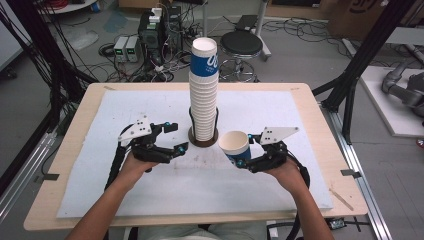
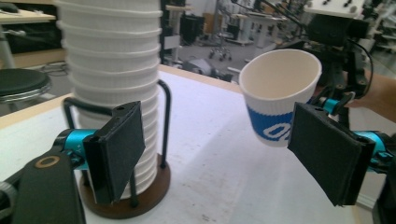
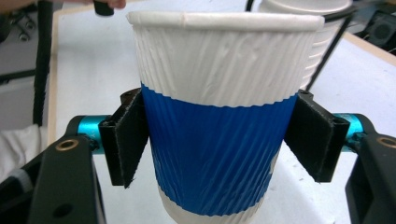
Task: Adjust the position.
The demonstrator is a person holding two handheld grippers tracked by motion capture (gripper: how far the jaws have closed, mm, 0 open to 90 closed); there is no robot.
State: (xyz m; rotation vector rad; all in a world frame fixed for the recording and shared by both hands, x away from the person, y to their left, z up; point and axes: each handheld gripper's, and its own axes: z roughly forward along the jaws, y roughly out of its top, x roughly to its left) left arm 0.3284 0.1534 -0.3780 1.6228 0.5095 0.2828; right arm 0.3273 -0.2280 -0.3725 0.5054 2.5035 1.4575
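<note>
A tall stack of white ribbed paper cups (image 1: 204, 95), topped by a blue-banded one, stands in a black wire holder on a round brown base (image 1: 203, 141) at the middle of the white mat (image 1: 125, 115). Just right of the base, my right gripper (image 1: 245, 151) is shut on a single blue-and-white paper cup (image 1: 236, 145), held upright off the mat. In the right gripper view both pads press the cup (image 3: 219, 116) at its blue band. My left gripper (image 1: 177, 136) stands open left of the base, nothing between its pads. The left gripper view shows the stack (image 2: 114, 70) and the held cup (image 2: 280, 93).
The mat lies on a wooden table (image 1: 310, 100). Beyond its far edge stand a black stool (image 1: 241, 44), electronic boxes (image 1: 127, 47) and tangled cables on the floor. Black frame posts (image 1: 360, 60) rise at both sides.
</note>
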